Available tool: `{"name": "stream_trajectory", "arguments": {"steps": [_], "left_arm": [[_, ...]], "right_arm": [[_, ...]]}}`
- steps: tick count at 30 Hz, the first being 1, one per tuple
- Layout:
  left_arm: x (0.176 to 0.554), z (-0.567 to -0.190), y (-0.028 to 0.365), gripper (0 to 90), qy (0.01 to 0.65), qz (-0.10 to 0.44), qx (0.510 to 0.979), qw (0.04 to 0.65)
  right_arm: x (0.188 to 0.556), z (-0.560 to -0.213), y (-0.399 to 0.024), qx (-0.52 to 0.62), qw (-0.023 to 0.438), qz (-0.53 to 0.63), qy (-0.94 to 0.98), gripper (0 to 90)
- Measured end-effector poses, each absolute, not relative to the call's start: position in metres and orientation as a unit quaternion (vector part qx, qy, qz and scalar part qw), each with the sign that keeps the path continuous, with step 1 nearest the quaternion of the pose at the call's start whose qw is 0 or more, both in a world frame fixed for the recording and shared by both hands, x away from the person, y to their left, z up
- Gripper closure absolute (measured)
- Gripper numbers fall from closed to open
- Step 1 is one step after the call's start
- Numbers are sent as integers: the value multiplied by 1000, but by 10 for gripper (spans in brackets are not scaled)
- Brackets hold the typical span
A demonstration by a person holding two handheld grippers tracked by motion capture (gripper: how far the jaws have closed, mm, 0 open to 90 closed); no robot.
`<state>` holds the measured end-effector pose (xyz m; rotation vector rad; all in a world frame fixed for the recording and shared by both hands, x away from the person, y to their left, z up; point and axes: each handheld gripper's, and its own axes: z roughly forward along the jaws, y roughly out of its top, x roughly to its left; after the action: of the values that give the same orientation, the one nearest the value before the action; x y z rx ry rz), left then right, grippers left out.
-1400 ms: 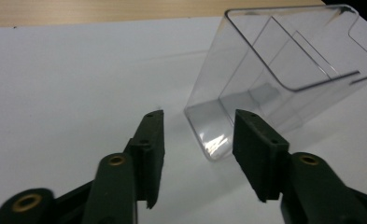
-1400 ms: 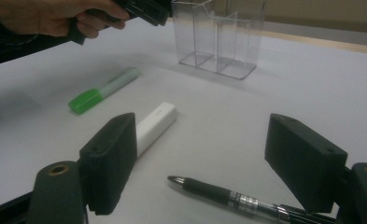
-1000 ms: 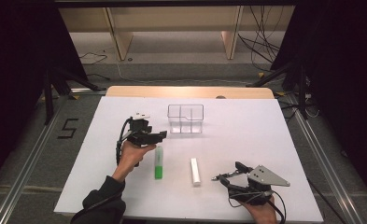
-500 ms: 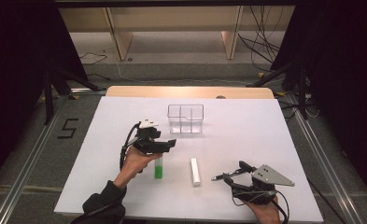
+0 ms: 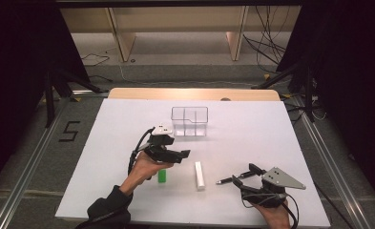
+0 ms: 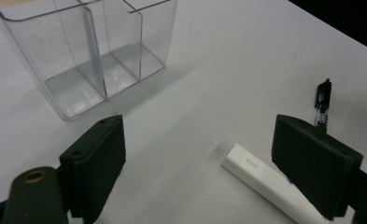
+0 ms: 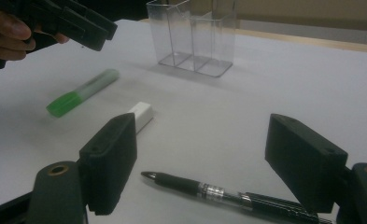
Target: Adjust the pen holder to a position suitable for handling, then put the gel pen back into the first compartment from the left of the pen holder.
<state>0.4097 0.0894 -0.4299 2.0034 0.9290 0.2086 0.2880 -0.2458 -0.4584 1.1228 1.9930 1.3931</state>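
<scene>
Left hand-held gripper (image 5: 178, 155) has swung rightward, jaws opening.

Wide-apart fingers (image 6: 97, 172) frame bare table (image 6: 209, 93), clear organizer (image 6: 92, 51), white marker (image 6: 265, 179), probably a black pen (image 6: 322, 105).

Left tongs (image 5: 184, 153) wider, nearer organizer (image 5: 190, 121)

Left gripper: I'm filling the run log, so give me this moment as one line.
left gripper: open, empty, jaws just opening | white marker: flat on table | clear organizer: empty | right gripper: open by black pen
</scene>
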Motion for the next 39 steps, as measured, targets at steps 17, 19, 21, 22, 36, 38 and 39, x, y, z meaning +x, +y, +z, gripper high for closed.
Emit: {"name": "stream_trajectory", "arguments": {"steps": [17, 19, 21, 22, 36, 38, 39], "left_arm": [[394, -433, 66, 173, 333, 69, 831, 440], [393, -434, 63, 173, 329, 67, 834, 438], [392, -434, 59, 173, 325, 66, 836, 437], [391, -434, 57, 173, 321, 65, 838, 436], [375, -446, 23, 174, 280, 53, 863, 417], [372, -448, 17, 175, 272, 50, 868, 413], [371, -449, 14, 176, 266, 50, 871, 410]], "right_arm": [[287, -458, -246, 407, 235, 501, 726, 260], [287, -457, -245, 407, 236, 502, 726, 260], [287, -457, -245, 406, 237, 501, 727, 260], [287, -458, -245, 406, 237, 500, 728, 260], [289, -457, -251, 416, 241, 499, 721, 260], [289, -456, -253, 417, 245, 497, 720, 260], [289, -456, -254, 418, 247, 497, 719, 260]]}}
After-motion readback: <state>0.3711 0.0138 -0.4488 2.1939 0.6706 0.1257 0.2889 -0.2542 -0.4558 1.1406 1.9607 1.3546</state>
